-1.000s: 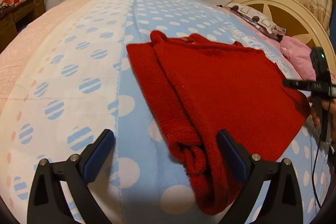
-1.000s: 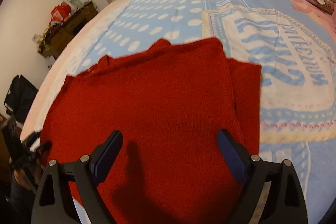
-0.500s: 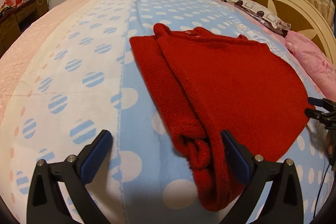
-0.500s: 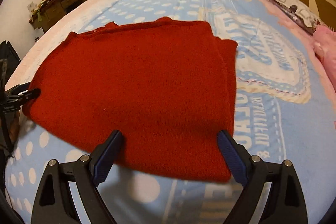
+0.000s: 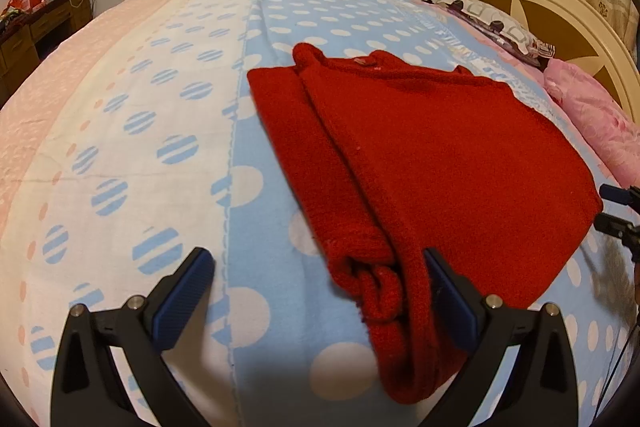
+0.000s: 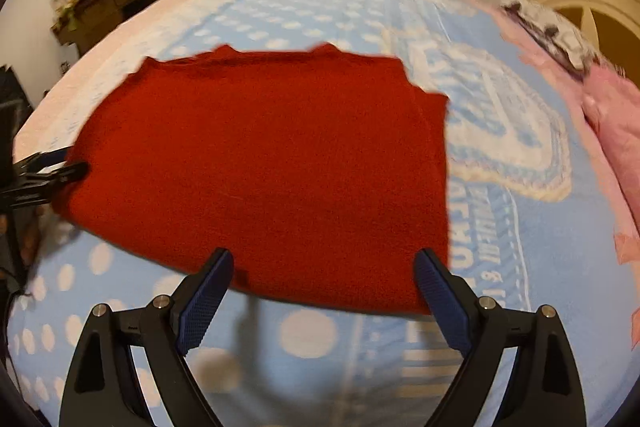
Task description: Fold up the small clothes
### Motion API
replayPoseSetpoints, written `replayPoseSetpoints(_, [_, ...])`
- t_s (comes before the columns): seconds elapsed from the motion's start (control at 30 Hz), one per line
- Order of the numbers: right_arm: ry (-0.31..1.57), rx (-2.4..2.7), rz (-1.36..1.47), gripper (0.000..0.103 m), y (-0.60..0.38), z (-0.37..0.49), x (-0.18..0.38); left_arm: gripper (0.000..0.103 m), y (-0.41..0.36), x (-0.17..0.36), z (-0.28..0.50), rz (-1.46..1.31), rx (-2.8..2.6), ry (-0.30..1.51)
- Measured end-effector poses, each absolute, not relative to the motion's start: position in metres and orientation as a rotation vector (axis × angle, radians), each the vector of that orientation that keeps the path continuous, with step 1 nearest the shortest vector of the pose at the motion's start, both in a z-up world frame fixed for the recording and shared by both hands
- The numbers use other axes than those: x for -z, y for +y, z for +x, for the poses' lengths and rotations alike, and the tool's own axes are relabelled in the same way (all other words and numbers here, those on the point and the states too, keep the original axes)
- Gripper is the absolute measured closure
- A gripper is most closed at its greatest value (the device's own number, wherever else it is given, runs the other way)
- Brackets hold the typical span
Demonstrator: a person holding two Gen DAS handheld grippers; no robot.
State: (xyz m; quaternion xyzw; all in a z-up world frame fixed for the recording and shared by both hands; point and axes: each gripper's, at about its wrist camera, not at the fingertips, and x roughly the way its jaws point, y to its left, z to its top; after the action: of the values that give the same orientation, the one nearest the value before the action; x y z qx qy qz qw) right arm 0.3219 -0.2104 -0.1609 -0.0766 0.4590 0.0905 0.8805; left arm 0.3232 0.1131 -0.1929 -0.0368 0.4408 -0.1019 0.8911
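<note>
now the red sweater [image 5: 420,163] lies partly folded on the polka-dot blanket [image 5: 160,131]. my left gripper [image 5: 320,287] and right gripper [image 6: 324,287] gape empty; i'd pinch both near corners evenly before folding.

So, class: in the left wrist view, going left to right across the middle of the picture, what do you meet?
Wooden desk → pink bedspread → blue polka-dot blanket → red sweater → pink pillow.
</note>
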Motion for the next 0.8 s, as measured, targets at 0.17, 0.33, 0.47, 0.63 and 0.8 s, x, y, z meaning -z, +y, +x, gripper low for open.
replayPoseSetpoints(0.17, [0.909, -0.258, -0.251, 0.011, -0.161, 0.315, 0.154, 0.0, 0.118, 0.186, 0.321, -0.097, 0.204, 0.907])
replayPoseSetpoints(0.33, [0.864, -0.337, -0.34, 0.011, -0.107, 0.308, 0.157, 0.0, 0.124, 0.182, 0.322, -0.129, 0.203, 0.907])
replayPoseSetpoints(0.47, [0.805, -0.354, -0.46, 0.011, -0.073, 0.297, 0.163, 0.0, 0.132, 0.175, 0.322, -0.15, 0.205, 0.91])
replayPoseSetpoints(0.63, [0.755, -0.408, -0.523, 0.011, -0.045, 0.285, 0.165, 0.0, 0.151, 0.165, 0.324, -0.165, 0.181, 0.883])
replayPoseSetpoints(0.8, [0.716, -0.471, -0.585, 0.011, -0.019, 0.273, 0.171, 0.0, 0.176, 0.172, 0.332, -0.221, 0.134, 0.891])
